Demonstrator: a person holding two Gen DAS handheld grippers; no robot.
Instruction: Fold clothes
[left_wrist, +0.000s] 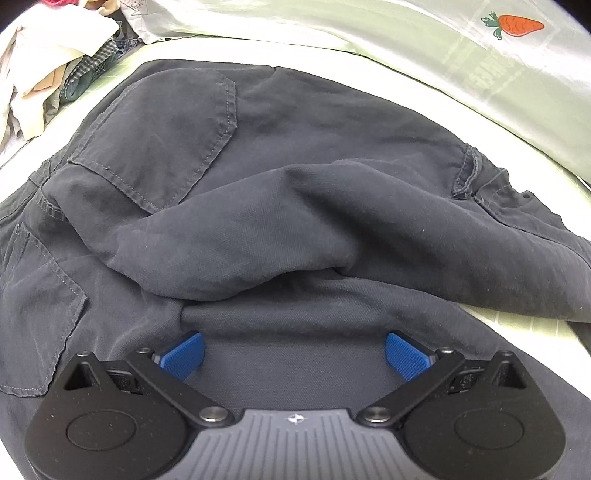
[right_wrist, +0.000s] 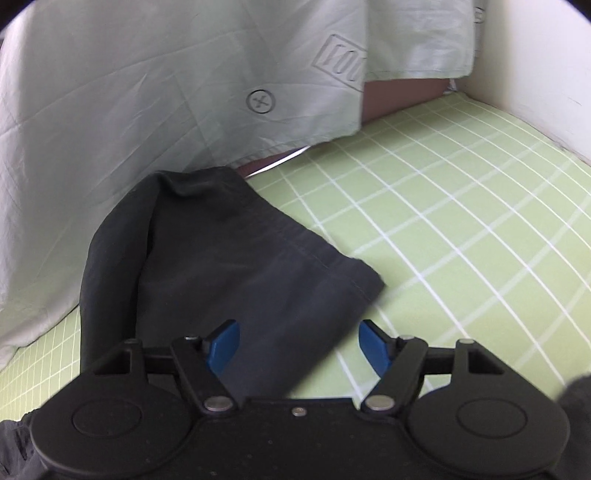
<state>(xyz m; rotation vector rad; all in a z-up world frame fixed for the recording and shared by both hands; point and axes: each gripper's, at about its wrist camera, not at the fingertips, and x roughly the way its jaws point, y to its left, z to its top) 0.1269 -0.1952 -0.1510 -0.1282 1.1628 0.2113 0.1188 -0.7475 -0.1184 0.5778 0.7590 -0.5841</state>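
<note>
Dark grey trousers (left_wrist: 280, 206) lie spread and rumpled on a bed, with a back pocket (left_wrist: 162, 140) at the upper left and a raised fold across the middle. My left gripper (left_wrist: 293, 354) is open, hovering low over the cloth, with its blue pads (left_wrist: 183, 354) holding nothing. In the right wrist view a trouser leg end (right_wrist: 236, 258) with a stitched hem lies on the green checked sheet (right_wrist: 461, 229). My right gripper (right_wrist: 299, 347) is open just above that leg's near part, and it holds nothing.
A pale green pillow with a carrot print (left_wrist: 517, 26) lies behind the trousers. A heap of other clothes (left_wrist: 55, 74) sits at the far left. A pale green cover (right_wrist: 147, 92) hangs behind the leg, and a white wall (right_wrist: 535, 74) bounds the right.
</note>
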